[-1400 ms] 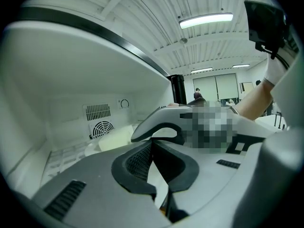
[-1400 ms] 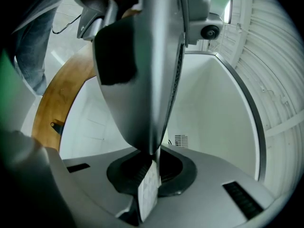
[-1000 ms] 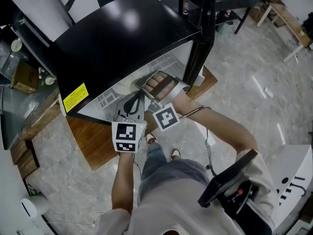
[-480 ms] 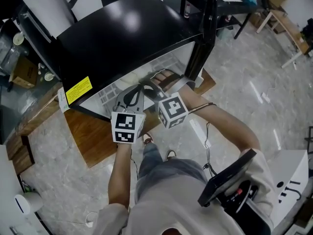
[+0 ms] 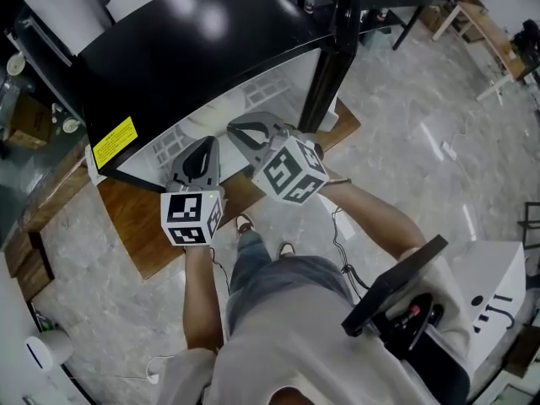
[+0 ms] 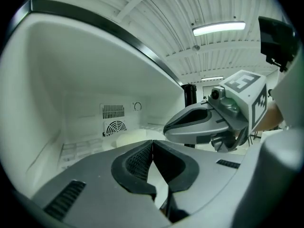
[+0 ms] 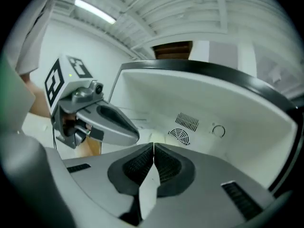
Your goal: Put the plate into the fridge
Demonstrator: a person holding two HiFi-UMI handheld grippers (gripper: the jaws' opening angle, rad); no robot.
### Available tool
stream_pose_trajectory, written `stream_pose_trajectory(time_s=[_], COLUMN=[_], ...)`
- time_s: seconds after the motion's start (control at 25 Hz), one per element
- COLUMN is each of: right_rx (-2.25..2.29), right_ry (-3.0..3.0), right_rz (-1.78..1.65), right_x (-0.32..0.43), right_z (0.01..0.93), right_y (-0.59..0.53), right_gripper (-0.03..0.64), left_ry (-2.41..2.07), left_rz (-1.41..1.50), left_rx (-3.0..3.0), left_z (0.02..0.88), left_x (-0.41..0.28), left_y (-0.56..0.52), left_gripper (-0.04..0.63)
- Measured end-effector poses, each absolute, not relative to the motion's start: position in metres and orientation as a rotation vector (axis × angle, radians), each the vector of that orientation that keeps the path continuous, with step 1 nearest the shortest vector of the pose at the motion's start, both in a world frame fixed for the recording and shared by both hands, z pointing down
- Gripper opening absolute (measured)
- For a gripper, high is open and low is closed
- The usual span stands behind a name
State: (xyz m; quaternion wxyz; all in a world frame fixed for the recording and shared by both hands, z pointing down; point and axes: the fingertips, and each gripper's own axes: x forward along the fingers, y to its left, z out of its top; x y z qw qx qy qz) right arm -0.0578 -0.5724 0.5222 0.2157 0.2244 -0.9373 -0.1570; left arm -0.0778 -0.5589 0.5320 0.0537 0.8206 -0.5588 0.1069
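The black fridge (image 5: 186,49) stands with its door (image 5: 333,49) swung open, showing a white inside. A pale round plate (image 6: 129,137) lies on the fridge floor below the fan vent (image 6: 115,126), and it shows faintly in the head view as the plate (image 5: 211,115). My left gripper (image 5: 204,144) is just outside the opening, its jaws shut and empty (image 6: 152,144). My right gripper (image 5: 238,128) hovers beside it to the right. Its jaws have closed together with nothing between them (image 7: 153,148). Neither gripper touches the plate.
The fridge sits on a low wooden platform (image 5: 143,226) over a marble floor (image 5: 422,142). A yellow label (image 5: 114,142) marks the fridge's front edge. The person's legs and feet are right in front of the opening. Table legs (image 5: 405,24) stand behind the door.
Both grippers have drawn back from the fridge opening toward the person. The right gripper has lifted toward the head camera and turned, so its marker cube looks larger.
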Motion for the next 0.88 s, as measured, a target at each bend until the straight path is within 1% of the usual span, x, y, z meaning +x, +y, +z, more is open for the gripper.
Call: stream_pose_trajectory(time_s=[0.12, 0.32, 0.6, 0.72, 0.88], right_rx=[0.661, 0.72, 0.765, 0.786, 0.831], right_ry=[-2.65, -2.668, -2.717, -2.725, -2.813], right_rz=[-0.239, -0.2, -0.044, 0.006, 0.038], right_x=[-0.063, -0.078, -0.096, -0.099, -0.094], right_z=[0.533, 0.537, 0.535, 0.535, 0.523], right_y=[-0.576, -0.587, -0.598, -0.6, -0.591], right_gripper=[0.02, 0.02, 0.02, 0.02, 0.02], left_ry=[-1.653, -1.651, -1.665, -1.683, -1.758], left_rz=[0.357, 0.379, 0.31, 0.246, 0.069], left_rx=[2.499, 2.482, 2.462, 2.445, 2.416], left_z=[0.541, 0.545, 0.541, 0.541, 0.526], left_x=[-0.075, -0.081, -0.094, -0.101, -0.11], left_y=[-0.56, -0.571, -0.579, -0.576, -0.563], left_gripper=[0.02, 0.018, 0.018, 0.019, 0.018])
